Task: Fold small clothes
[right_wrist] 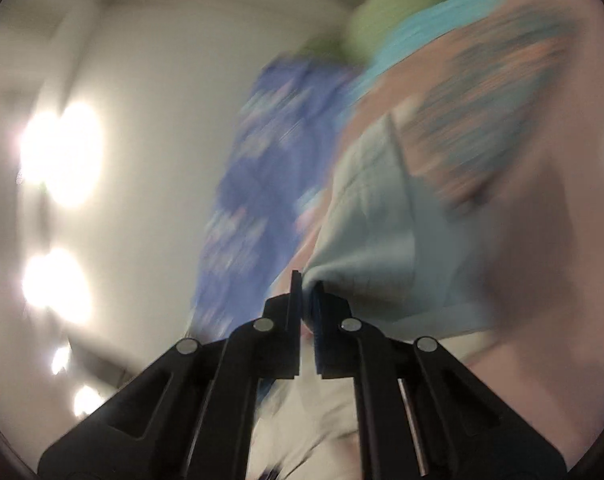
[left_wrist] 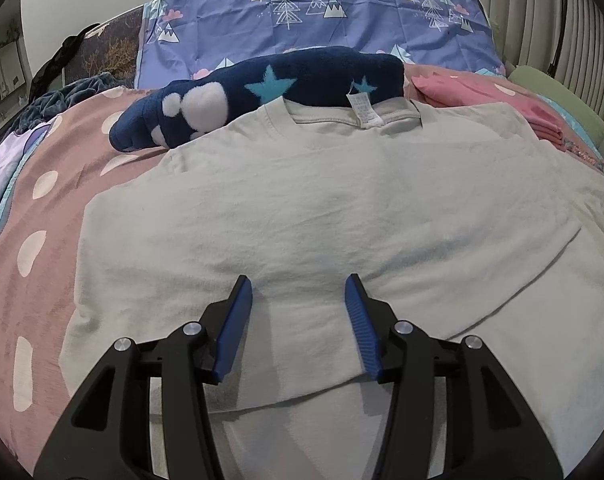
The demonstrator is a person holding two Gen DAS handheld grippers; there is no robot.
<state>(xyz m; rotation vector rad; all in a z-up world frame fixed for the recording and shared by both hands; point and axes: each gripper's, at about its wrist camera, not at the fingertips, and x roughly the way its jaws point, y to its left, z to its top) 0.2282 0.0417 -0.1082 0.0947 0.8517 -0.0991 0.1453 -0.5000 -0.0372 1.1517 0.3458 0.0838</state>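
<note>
Pale shirt point(left_wrist: 322, 208) lay flat on the pink dotted bedspread point(left_wrist: 34, 248), collar and tag toward the head of the bed, its collar end touching a navy star fleece point(left_wrist: 270, 80). Pink folded pile point(left_wrist: 502, 100) sat near the bed's right edge, a purple tree-print sheet point(left_wrist: 322, 12) behind, at the head.

Left gripper point(left_wrist: 298, 292) sat low over the shirt's near half, blue pads point(left_wrist: 238, 320) spread wide, nothing between them. Whether the tips pressed the cloth or hung just above it could not be told. A flap of the shirt already lay doubled across the near right part, its edge running diagonally.

Right gripper point(right_wrist: 307, 284) was pressed together, pinching a bunch of pale cloth point(right_wrist: 378, 240), apparently the same shirt. That view was heavily smeared and tilted toward wall and ceiling lights, so the exact grip point was unreadable.

Judgement: a side fold in progress, right side carrying cloth over while the left anchors.

To do it well:
- left pads should pin the fold line firmly so the body does not drag;
- right should carry its edge low and taut, parallel to the shirt's long side;
- lay it down before letting go, then smooth;
- keep the collar clear of the fleece.
</note>
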